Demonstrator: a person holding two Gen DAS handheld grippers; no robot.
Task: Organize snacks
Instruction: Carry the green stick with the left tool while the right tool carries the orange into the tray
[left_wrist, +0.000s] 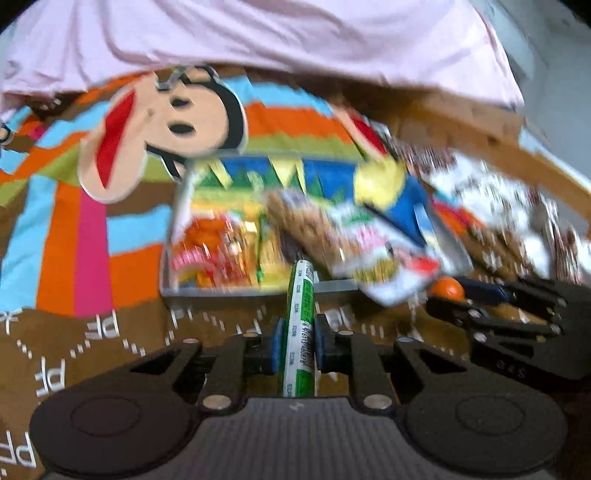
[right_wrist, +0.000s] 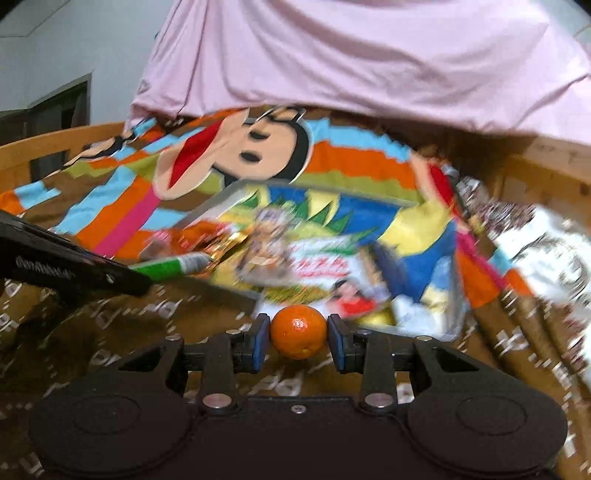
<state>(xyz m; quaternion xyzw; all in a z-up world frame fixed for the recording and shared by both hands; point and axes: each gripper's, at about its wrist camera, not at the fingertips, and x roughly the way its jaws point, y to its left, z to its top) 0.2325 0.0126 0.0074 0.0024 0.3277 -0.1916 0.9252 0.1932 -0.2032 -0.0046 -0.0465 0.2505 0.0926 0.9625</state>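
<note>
Both claws are loaded. Between the blue pads of the left claw (left_wrist: 298, 345) a green-and-white snack stick (left_wrist: 300, 325) is pinched near its lower end, its silver tip pointing toward 12 o'clock at the tray's near wall. A small orange (right_wrist: 298, 331), likely a mandarin, is clamped at its widest part by the right claw (right_wrist: 298, 336).

A shallow grey tray (left_wrist: 207, 291) with a printed blue and green floor is seen on the striped cartoon bedspread (left_wrist: 74, 236). Blurred snack packets (left_wrist: 221, 251) are piled in its 9 o'clock half, and a large flat packet (left_wrist: 373, 254) overhangs its near rim at about 4 o'clock.

The step in hand appears to be carrying both items to the tray. The stick would best be lifted clear of the near wall before being laid flat beside the packets, so the tip is not caught on the rim. The orange would be better set down low in a corner than dropped, since it is likely to roll.

Room is limited: the wooden bed rail (right_wrist: 546, 173) curves round from 1 to 4 o'clock, pink cloth (right_wrist: 369, 66) hangs at 12 o'clock, and the two claws are close together, so crossing paths should be avoided.
</note>
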